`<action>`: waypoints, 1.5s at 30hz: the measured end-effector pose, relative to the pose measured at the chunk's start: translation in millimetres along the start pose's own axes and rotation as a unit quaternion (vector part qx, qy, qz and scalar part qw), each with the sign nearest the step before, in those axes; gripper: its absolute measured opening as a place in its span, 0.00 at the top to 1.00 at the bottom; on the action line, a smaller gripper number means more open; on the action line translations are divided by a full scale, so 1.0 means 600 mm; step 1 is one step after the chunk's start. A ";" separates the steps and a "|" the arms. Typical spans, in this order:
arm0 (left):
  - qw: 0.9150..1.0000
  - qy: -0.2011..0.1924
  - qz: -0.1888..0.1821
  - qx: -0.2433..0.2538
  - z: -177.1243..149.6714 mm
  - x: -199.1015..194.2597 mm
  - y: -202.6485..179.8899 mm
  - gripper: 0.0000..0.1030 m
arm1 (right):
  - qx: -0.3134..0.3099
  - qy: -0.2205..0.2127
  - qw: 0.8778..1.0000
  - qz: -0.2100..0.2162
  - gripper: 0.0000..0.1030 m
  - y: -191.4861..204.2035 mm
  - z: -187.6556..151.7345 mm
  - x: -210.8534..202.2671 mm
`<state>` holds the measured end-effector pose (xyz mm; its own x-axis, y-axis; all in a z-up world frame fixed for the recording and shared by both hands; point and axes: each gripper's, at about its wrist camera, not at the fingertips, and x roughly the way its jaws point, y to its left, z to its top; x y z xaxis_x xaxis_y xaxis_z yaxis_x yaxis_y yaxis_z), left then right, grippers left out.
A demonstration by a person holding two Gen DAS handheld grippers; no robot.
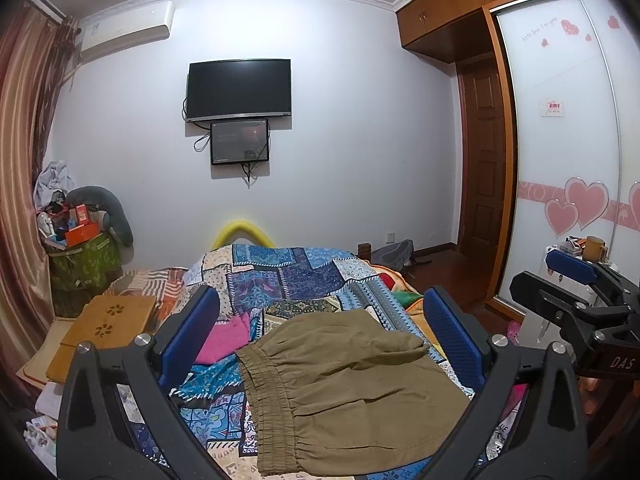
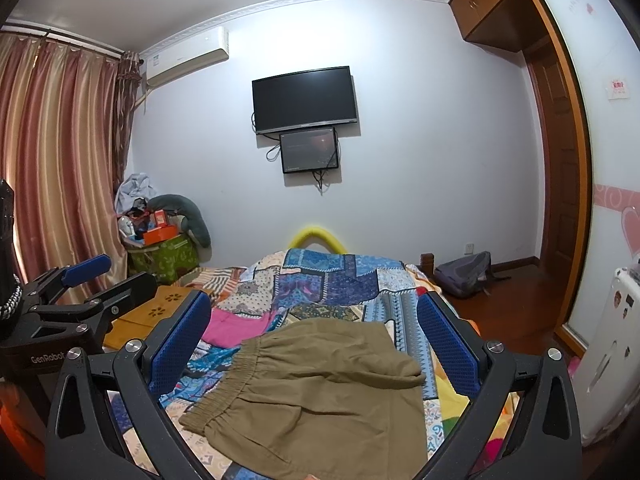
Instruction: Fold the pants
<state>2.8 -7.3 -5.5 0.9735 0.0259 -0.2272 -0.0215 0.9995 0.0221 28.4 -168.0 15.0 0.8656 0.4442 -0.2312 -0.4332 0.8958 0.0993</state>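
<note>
Olive-brown pants [image 1: 348,392] lie folded on the patchwork bedcover [image 1: 296,272], with the elastic waistband [image 1: 264,384] at the left. My left gripper [image 1: 320,296] hovers just above them, open, its blue pads [image 1: 200,324] spread to either side and nothing between them. In the right wrist view the same pants [image 2: 320,392] lie below my right gripper [image 2: 313,300], which is also open and empty. Each gripper shows in the other's view: the right gripper [image 1: 576,280] at the right edge, the left gripper [image 2: 80,280] at the left edge.
A pink garment [image 1: 228,338] lies on the bed left of the pants. A wooden lap tray [image 1: 108,328] sits at the bed's left side, a green basket [image 1: 84,260] of clutter behind it. A backpack [image 2: 464,272] is on the floor; a wardrobe [image 1: 568,140] stands right.
</note>
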 end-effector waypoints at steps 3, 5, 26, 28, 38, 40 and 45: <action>1.000 0.000 0.001 0.001 0.000 0.002 -0.003 0.00 | 0.000 0.000 1.000 0.000 0.01 -0.001 0.000 0.000; 1.000 0.001 0.001 0.001 0.001 0.002 -0.002 0.00 | 0.000 0.000 1.000 0.000 0.01 -0.001 0.000 0.000; 1.000 0.001 0.006 0.005 -0.002 0.008 -0.004 0.00 | 0.004 0.002 1.000 -0.001 0.01 -0.007 -0.003 -0.001; 1.000 0.001 0.006 0.005 -0.003 0.009 -0.005 0.00 | 0.004 0.003 1.000 -0.001 0.01 -0.008 -0.003 -0.002; 1.000 0.002 0.003 0.000 -0.003 0.009 -0.007 0.00 | 0.005 0.006 1.000 -0.002 0.01 -0.009 -0.001 0.000; 1.000 0.003 0.004 0.001 -0.002 0.011 -0.006 0.00 | 0.005 0.006 1.000 -0.002 0.01 -0.009 -0.002 0.000; 1.000 0.011 0.007 0.001 -0.003 0.023 -0.004 0.00 | 0.008 0.009 1.000 -0.003 0.01 -0.014 -0.004 0.006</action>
<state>15.7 -9.4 -10.3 0.9680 0.0411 -0.2477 -0.0354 0.9990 0.0276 34.5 -174.0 10.8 0.8636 0.4388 -0.2484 -0.4237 0.8985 0.1142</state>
